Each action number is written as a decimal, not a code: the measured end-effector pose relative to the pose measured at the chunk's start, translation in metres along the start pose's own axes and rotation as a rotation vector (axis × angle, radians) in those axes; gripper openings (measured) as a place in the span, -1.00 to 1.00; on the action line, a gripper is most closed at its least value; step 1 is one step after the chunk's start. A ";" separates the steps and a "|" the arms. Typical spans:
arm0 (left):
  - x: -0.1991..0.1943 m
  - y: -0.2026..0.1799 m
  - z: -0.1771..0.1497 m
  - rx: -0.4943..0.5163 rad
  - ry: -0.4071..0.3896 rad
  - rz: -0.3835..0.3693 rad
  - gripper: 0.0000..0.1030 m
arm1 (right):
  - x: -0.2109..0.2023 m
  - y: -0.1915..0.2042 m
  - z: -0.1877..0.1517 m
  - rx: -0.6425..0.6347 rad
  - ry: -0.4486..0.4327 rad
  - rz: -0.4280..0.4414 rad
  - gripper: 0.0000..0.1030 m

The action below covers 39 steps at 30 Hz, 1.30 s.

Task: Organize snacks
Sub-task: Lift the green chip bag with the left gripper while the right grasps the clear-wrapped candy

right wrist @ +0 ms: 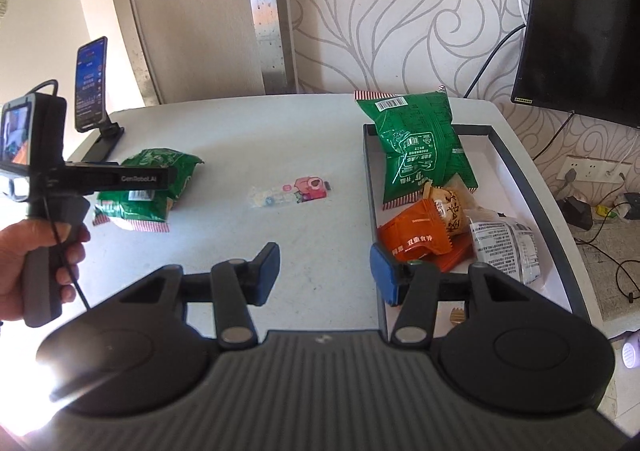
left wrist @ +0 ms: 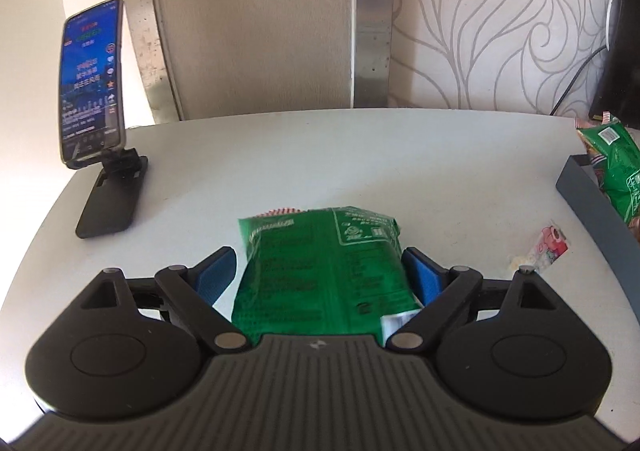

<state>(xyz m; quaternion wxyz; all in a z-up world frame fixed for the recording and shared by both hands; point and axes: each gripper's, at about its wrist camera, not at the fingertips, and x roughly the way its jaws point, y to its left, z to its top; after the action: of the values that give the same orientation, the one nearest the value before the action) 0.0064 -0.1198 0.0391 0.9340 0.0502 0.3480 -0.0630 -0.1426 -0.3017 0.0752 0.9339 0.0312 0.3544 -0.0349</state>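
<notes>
The left tool (left wrist: 318, 271) is gripping a crinkly green foil snack bag (left wrist: 320, 275) between its blue pads, the bag sitting deep in the jaws near the left front of the white surface (left wrist: 280, 163); in the right wrist view the same bag (right wrist: 148, 187) is seeming to hang just above the surface beside the left hand (right wrist: 36, 267). To do this carry well, I judge the grip should be kept firm but not crushing, since the puffed bag is likely to slip or buckle, and the bag should be lifted over the dark rim of the grey rectangular tray (right wrist: 520, 159) at the right edge before being released onto a bare patch. The right tool (right wrist: 324, 271) is standing wide and empty, hovering over the near right part of the surface with one pad beside the tray's near-left wall. Only the right wrist view is showing the tray's contents: an orange packet (right wrist: 416, 239), a white printed packet (right wrist: 508, 243) and a second green bag (right wrist: 420, 147) leaning over the far wall. It is also showing a small clear pink-printed sachet (right wrist: 292, 191) lying mid-surface, which the left view is catching only at its right side (left wrist: 548, 247). Farthest, at the far left corner, a black phone on a stand (left wrist: 92, 83) is showing its lit screen.
</notes>
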 end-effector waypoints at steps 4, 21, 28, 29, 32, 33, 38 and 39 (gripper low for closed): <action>0.007 -0.003 -0.003 0.015 0.014 -0.029 0.73 | 0.003 0.003 0.002 -0.005 0.006 -0.005 0.02; 0.005 0.004 -0.003 0.028 -0.002 -0.099 0.45 | 0.059 0.048 0.020 -0.070 0.069 0.054 0.00; -0.005 0.007 -0.012 0.042 -0.001 -0.131 0.43 | 0.086 0.050 0.021 -0.008 0.096 0.022 0.01; -0.008 0.007 -0.015 0.045 -0.002 -0.137 0.43 | 0.091 0.049 0.020 0.013 0.100 0.011 0.01; -0.017 0.010 -0.023 0.041 0.004 -0.156 0.43 | 0.104 0.042 0.020 0.075 0.106 -0.028 0.02; -0.020 0.011 -0.026 0.043 0.005 -0.160 0.43 | 0.110 0.040 0.020 0.097 0.109 -0.038 0.02; -0.030 0.017 -0.036 0.045 0.014 -0.171 0.43 | 0.135 0.043 0.030 0.197 0.105 -0.058 0.02; -0.032 0.018 -0.037 0.047 0.015 -0.171 0.43 | 0.139 0.045 0.034 0.228 0.103 -0.067 0.04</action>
<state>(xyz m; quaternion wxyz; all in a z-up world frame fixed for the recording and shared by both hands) -0.0386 -0.0946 0.0331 0.9212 0.0426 0.3564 -0.1503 -0.0123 -0.2653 0.0092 0.9032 0.1270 0.3963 -0.1046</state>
